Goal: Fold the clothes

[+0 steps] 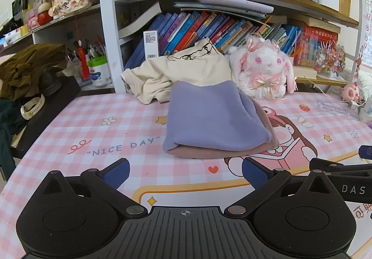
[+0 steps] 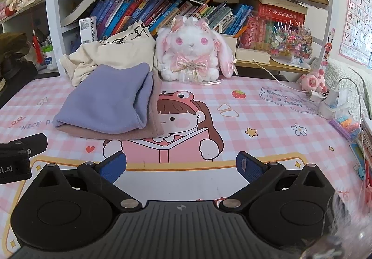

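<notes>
Left gripper [image 1: 185,172] sits low over the desk mat [image 1: 93,124], blue pads spread wide with nothing between them, and the right gripper [image 2: 181,167] beside it is just the same, jaws standing fully apart over bare mat. Neither tool touches any cloth. The folded purple garment [image 1: 214,119] lies ahead of the left gripper, slightly to its right, stacked on a folded mauve-pink garment [image 1: 274,138] whose edge peeks out underneath; from the right gripper's camera that stack sits ahead and off to the left. Behind it, a crumpled cream garment [image 1: 176,68] with a black line drawing is heaped against the books. Sweeping left to right now: an olive-brown garment [image 1: 30,66] piled on the far left, "NICE DAY" printed on the mat just left of the stack, a white box [image 2: 88,30] reading "usmile" standing upright by the shelf post, a plush rabbit [image 2: 193,50] right of the cream heap, "Every day is a lucky day" on the mat further right, and an alphabet chart [image 2: 358,8] on the wall.
</notes>
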The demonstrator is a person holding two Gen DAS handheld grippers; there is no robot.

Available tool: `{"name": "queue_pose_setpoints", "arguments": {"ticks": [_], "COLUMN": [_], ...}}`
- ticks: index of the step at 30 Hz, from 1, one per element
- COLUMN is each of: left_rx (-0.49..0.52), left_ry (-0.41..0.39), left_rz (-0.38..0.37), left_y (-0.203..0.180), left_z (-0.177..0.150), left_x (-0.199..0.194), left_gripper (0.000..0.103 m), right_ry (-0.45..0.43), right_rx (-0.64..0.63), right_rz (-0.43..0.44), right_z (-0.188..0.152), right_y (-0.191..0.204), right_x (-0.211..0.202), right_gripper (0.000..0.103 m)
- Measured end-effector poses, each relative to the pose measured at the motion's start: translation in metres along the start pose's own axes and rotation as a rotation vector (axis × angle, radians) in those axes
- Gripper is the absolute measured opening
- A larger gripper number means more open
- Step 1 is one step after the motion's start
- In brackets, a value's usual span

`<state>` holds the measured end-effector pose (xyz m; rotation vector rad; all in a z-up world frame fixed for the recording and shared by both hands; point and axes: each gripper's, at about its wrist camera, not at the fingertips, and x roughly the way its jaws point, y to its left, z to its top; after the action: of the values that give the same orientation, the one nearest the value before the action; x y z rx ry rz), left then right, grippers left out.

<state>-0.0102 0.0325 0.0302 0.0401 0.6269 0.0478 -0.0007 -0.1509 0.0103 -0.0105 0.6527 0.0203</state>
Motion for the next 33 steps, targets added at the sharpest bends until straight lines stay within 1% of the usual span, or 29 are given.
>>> {"name": "queue_pose_setpoints", "arguments": {"ticks": [17,33], "left_rx": [-0.002,0.0], "left_ry": [0.013,0.024], "left_rz": [0.002,0.007], "left_y": [0.0016,-0.0002], "left_z": [-0.0003,0.0004], "left_x": [0.0059,0.0059], "left_gripper": [0.103,0.103], "right_ry": [0.021,0.019], "right_rx": [-0.002,-0.01], "right_rz": [-0.002,0.0], "right_z": [-0.0003,-0.0004], "right_y": [0.0014,0.003], "right_x": [0.0063,0.005], "right_gripper": [0.103,0.103]}}
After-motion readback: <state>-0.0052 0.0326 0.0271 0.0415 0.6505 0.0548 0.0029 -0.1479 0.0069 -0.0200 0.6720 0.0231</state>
